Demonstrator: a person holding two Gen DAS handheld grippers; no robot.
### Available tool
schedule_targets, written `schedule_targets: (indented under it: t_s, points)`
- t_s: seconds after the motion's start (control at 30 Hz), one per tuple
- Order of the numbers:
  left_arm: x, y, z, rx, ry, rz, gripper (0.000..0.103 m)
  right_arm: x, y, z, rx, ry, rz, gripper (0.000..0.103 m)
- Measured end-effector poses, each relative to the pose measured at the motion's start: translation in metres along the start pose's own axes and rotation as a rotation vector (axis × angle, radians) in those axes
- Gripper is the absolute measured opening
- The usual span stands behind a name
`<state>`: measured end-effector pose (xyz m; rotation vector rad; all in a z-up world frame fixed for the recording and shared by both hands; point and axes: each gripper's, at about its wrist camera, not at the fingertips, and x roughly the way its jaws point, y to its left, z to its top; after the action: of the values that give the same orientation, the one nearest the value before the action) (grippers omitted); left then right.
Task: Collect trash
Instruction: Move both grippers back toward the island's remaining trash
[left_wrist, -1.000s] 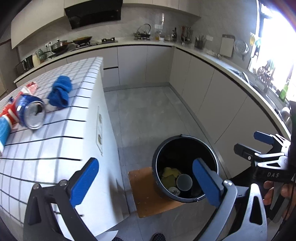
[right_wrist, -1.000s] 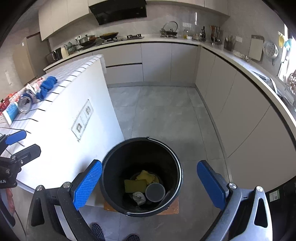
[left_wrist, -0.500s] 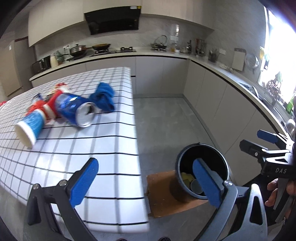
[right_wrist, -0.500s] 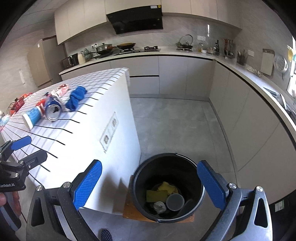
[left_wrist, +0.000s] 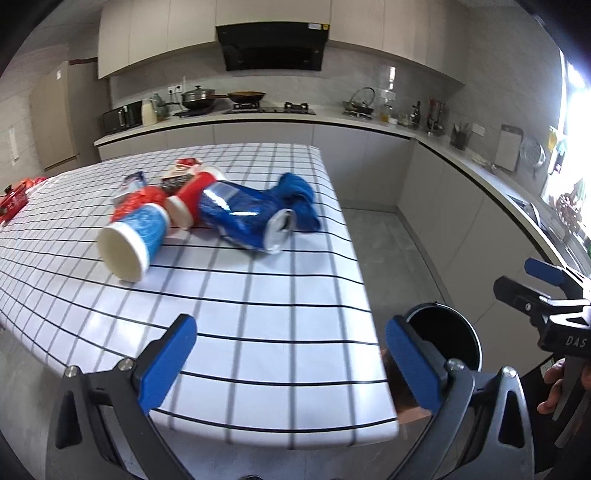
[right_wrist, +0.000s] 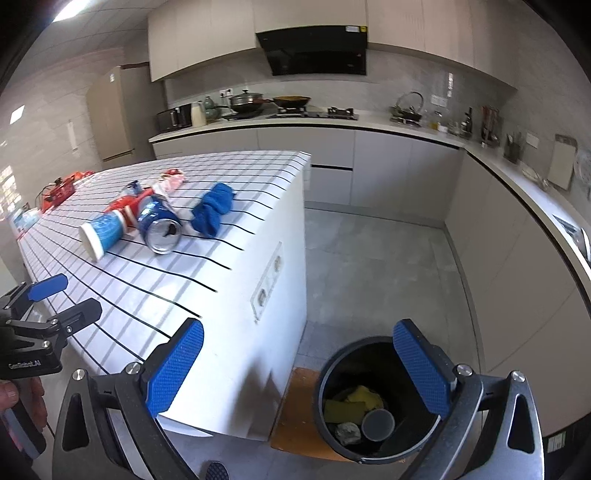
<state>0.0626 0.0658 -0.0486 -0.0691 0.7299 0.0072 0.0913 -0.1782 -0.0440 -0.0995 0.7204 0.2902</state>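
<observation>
**Both grippers empty, litter waiting on the checked table**

Nearest the left wrist camera, the left gripper (left_wrist: 290, 354) hangs over the near edge of the checked table (left_wrist: 258, 332), its jaws spread wide with nothing between them. The right gripper (right_wrist: 299, 373) is just as wide open and empty, poised off the table's end above the black bin (right_wrist: 325, 376) on the floor, which already holds yellow scraps and a grey cup.

Farther along the table lies the remaining trash: a blue paper cup (left_wrist: 135, 240) on its side, a crushed blue can (left_wrist: 245, 218) touching a red cup (left_wrist: 194, 197) behind it, and wrappers (left_wrist: 138, 190) beyond. A blue cloth (left_wrist: 299, 201) sits just past the can.

The step in hand looks like reaching for the next piece. That calls for carrying the left gripper forward, straddling the can or cup, then closing.
</observation>
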Motion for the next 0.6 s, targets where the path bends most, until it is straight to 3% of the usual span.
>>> schedule_targets:
  t_s: [0.5, 0.6]
  points:
    - [-0.005, 0.095, 0.011, -0.082, -0.026, 0.114, 0.102, 0.021, 0.091, 0.037, -0.088, -0.054, 0.113, 0.103]
    - [-0.001, 0.113, 0.015, -0.102, -0.028, 0.117, 0.102, 0.032, 0.107, 0.045, -0.126, -0.012, 0.125, 0.103]
